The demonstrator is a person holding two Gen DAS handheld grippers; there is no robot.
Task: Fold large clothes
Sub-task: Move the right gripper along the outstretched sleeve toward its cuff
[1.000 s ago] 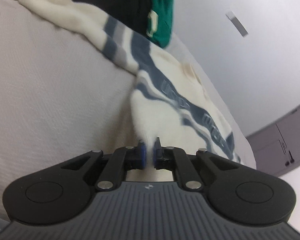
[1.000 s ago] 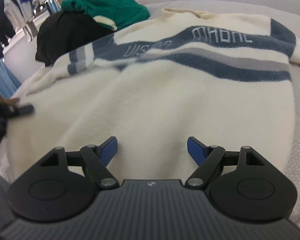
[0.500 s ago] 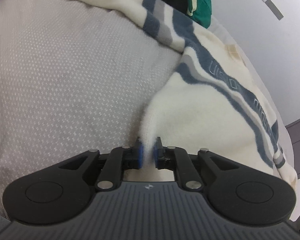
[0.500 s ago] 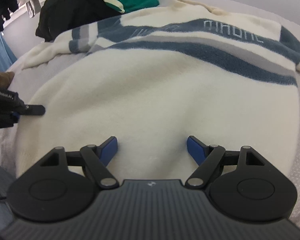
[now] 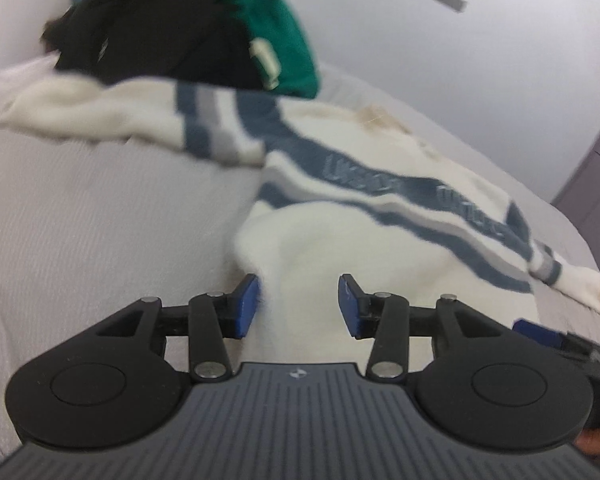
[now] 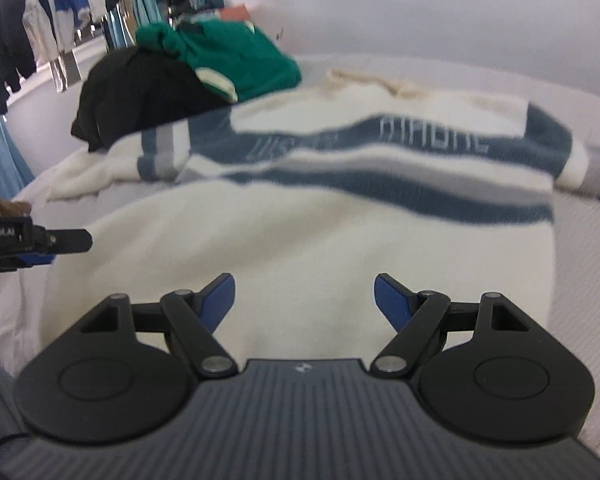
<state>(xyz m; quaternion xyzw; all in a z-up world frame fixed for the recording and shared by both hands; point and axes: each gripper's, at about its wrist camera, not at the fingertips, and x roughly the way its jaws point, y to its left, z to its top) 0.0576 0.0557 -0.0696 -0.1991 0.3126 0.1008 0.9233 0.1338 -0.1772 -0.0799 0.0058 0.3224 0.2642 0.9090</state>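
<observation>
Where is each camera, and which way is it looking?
Left wrist view: sits on the left gripper, looks along its opening fingers over the cream sweater; a bit of hand shows.
Right wrist view: sits on the right gripper, faces the sweater's front from its bottom edge; the left gripper pokes in at the left edge.
Both share the sweater, black garment and green garment.

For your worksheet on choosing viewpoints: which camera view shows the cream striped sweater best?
The right wrist view: the cream striped sweater shows nearly whole, front on, chest band lettering facing the camera. The left wrist view shows it slanted and blurred.
</observation>
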